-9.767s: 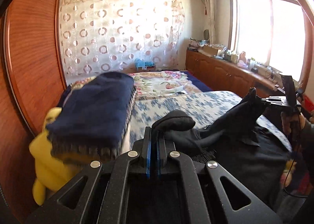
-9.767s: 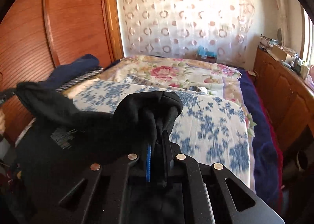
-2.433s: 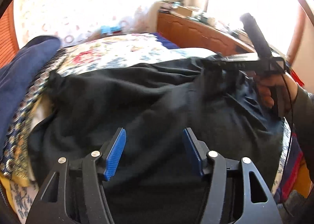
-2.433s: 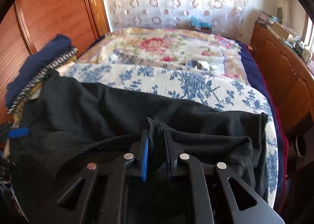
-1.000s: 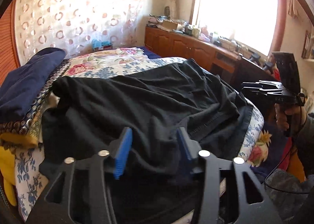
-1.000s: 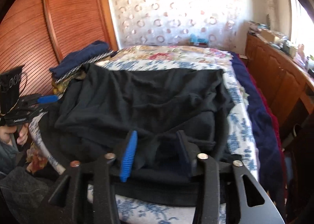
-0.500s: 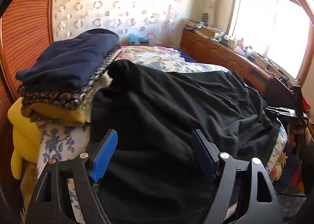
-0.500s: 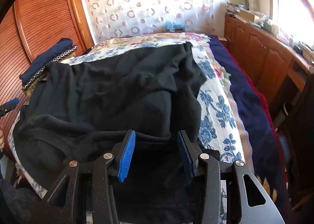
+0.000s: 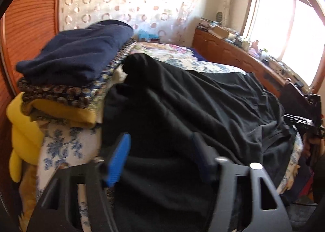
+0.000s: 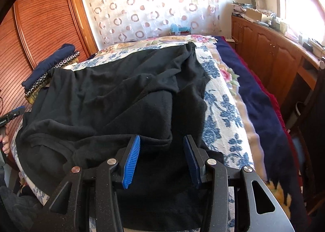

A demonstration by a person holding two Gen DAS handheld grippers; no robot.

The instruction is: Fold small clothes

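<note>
Black garment (image 10: 113, 97) lay limp on the bed (image 10: 221, 110); left gripper (image 9: 160, 156) was closing over its near hem, right gripper (image 10: 161, 156) gaped there.

Black garment (image 10: 121, 97) spread rumpled across floral bedspread, near edge folded over in thick layers.

1. The left gripper (image 9: 160, 156) tilts down over the black garment (image 9: 182, 110), its jaws closing with cloth between them (pads not yet pressing).
2. The right gripper (image 10: 162, 156) hangs over the garment's near edge, jaws parted, gripping nothing.
</note>
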